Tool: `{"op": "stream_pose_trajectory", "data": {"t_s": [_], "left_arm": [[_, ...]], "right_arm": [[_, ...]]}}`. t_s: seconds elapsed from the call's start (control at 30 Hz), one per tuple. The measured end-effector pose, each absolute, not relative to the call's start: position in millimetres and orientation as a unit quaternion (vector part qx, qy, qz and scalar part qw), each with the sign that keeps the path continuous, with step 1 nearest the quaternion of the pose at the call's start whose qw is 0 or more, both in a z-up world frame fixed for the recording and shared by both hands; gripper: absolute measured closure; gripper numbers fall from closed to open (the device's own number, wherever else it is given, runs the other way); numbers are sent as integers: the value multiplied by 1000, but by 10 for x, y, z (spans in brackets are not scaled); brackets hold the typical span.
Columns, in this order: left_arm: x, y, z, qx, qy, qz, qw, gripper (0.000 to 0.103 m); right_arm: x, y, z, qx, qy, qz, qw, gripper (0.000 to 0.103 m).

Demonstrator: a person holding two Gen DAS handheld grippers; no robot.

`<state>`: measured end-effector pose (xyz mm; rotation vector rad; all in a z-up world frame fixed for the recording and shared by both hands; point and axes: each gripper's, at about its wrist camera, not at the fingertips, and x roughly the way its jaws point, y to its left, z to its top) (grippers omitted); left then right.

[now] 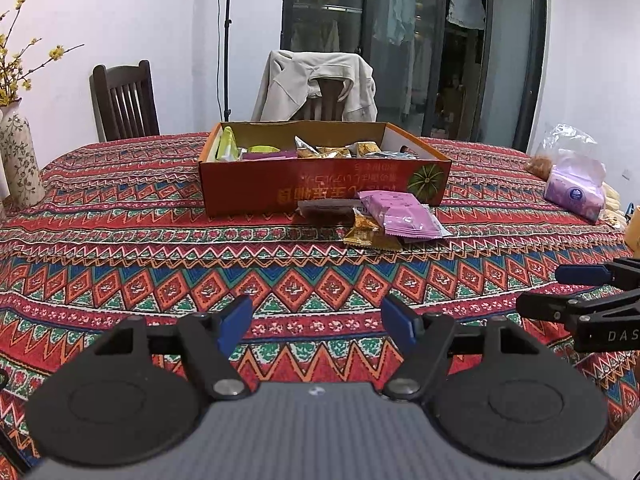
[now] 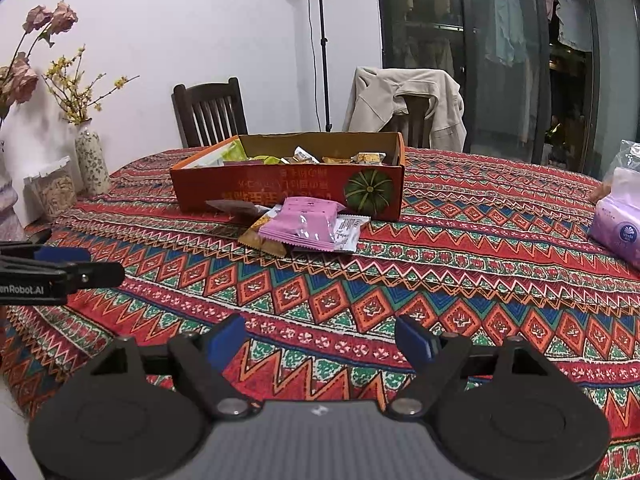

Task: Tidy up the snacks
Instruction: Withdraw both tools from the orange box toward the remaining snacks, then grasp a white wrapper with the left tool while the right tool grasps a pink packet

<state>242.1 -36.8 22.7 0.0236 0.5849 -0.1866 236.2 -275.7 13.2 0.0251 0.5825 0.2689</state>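
Observation:
An open orange cardboard box [image 1: 256,184] [image 2: 280,192] stands mid-table on the patterned cloth, with several wrapped snacks [image 1: 320,150] inside. Against its near wall lies a small pile. A pink packet [image 1: 404,216] [image 2: 304,220] sits on top of a golden packet [image 1: 366,234] [image 2: 260,236], a dark brown packet [image 1: 324,210] [image 2: 232,208] and a white one [image 2: 348,232]. My left gripper [image 1: 317,312] [image 2: 102,264] hovers open over the cloth, well short of the pile. My right gripper [image 2: 320,326] [image 1: 540,290] is beside it, also open with nothing between its fingers.
A flowered vase [image 1: 20,160] [image 2: 92,160] and a small jar [image 2: 54,192] stand at the table's left edge. A purple tissue pack [image 1: 576,192] [image 2: 616,232] and plastic bags lie at the right. Two chairs stand behind the table, one draped with a jacket [image 1: 316,84].

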Motion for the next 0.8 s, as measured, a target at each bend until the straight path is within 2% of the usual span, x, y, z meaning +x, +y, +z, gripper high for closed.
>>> {"op": "stream_pose_trajectory", "data": {"t_s": [0.23, 0.43, 0.6, 0.73, 0.8], "left_arm": [[2659, -426, 229, 5, 290, -98, 952, 30], [3185, -538, 269, 7, 281, -98, 955, 30], [3713, -614, 278, -5, 288, -121, 950, 22], [4172, -683, 159, -7, 313, -128, 941, 22], [4361, -691, 60, -10, 332, -117, 936, 28]], "right_arm": [[2456, -2754, 117, 14, 290, 133, 948, 21], [2671, -2740, 136, 24, 284, 133, 949, 22], [2917, -2695, 187, 31, 272, 133, 953, 22], [3147, -2613, 191, 33, 269, 135, 953, 22], [3245, -2577, 194, 34, 267, 137, 953, 23]]}}
